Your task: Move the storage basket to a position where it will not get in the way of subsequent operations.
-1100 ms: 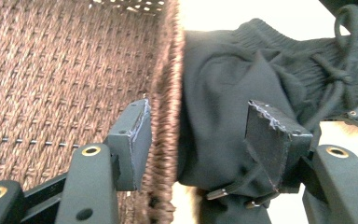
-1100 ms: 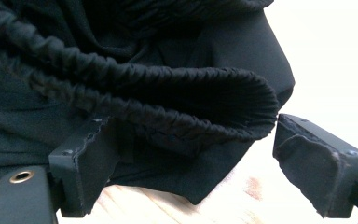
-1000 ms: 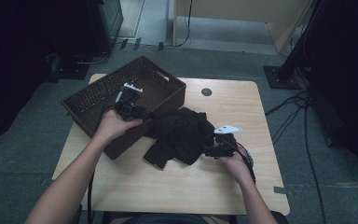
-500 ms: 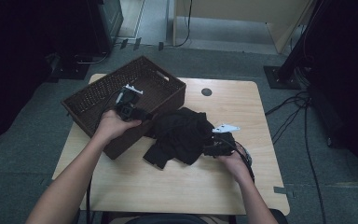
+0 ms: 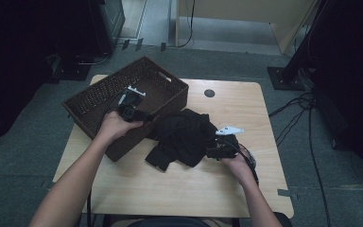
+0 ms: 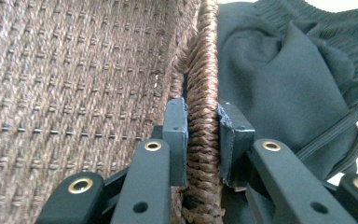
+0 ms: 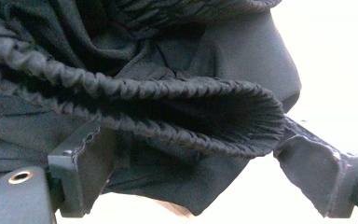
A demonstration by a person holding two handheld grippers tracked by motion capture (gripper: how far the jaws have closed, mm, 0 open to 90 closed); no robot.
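Observation:
A brown wicker basket stands on the left of the wooden table. Against its near wall lies a crumpled black garment. My left gripper is shut on the basket's braided rim, one pad inside the woven wall and one outside, next to the garment. At the garment's right edge sits my right gripper. In the right gripper view it stands open, and the garment's gathered elastic band lies between the widely spread pads.
A round dark grommet is set in the table behind the garment. Cables trail over the grey floor to the right. Dark stands and equipment ring the table at the back and sides.
My right gripper has slid a little left into the garment's edge. The left gripper has held its place on the basket rim.

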